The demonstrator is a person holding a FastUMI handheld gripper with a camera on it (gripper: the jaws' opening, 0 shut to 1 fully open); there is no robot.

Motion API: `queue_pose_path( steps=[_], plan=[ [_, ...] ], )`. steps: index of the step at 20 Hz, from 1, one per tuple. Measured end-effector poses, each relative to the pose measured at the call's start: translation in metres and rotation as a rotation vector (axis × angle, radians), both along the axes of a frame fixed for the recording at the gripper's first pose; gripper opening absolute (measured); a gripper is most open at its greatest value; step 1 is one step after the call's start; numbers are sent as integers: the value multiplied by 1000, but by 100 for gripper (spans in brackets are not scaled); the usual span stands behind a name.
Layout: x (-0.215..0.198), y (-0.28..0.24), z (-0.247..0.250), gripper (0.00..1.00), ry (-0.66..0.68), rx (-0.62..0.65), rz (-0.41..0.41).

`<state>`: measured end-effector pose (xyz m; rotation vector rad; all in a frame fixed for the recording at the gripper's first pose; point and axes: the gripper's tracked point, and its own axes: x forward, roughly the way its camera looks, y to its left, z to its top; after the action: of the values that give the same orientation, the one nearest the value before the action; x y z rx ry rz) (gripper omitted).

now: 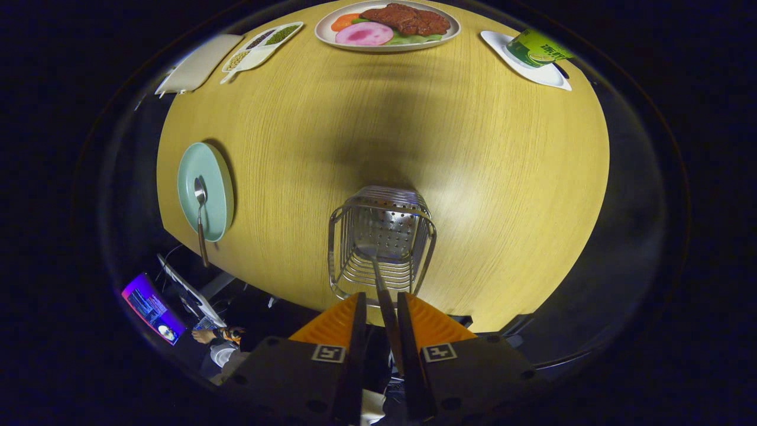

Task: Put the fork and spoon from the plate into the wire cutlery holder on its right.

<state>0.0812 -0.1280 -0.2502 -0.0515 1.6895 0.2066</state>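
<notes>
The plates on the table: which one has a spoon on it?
The pale green plate, left of the wire cutlery holder, carries the spoon. The far white plate holds food. The gripper is shut on the fork over the holder.

food plate (387, 26), divided dish (262, 45), green cup (535, 47)

Fork (384, 296) tines hidden inside wire holder (381, 242).
</notes>
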Motion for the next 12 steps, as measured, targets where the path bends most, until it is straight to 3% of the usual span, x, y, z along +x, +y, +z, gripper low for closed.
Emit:
queue_pose_path(
  steps=[1, 3, 4, 12],
  plan=[
    [0, 3, 5, 43, -22, 17, -2],
    [4, 3, 21, 94, -100, 25, 13],
    [6, 4, 30, 100, -145, 31, 20],
    [-2, 52, 153, 99, -575, 124, 77]
  ],
)
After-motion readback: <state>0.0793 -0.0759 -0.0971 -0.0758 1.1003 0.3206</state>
